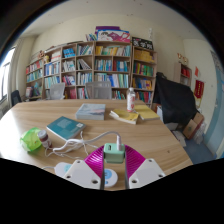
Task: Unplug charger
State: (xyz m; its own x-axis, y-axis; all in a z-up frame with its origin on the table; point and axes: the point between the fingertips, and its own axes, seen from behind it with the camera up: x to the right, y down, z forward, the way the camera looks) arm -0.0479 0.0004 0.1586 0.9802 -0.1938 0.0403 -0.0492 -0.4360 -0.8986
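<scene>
The tool (110, 172) stood open, its two white fingers spread wide with the magenta pads facing inward and nothing gripped. The charger (114, 153), a small pale green block, sat on the near edge of the wooden tabletop (90, 130), between the fingers but nearer their tips, with a gap at each side. A white cable (75, 145) ran left from it toward a green object (31, 141) and a teal box (64, 127).

To do this step well, the tool probably needed to advance until the pads flanked the charger's body squarely, then close on its flat sides rather than on the cable. A straight pull along the plug's axis would likely free it; what the charger was plugged into could not be made out.
</scene>
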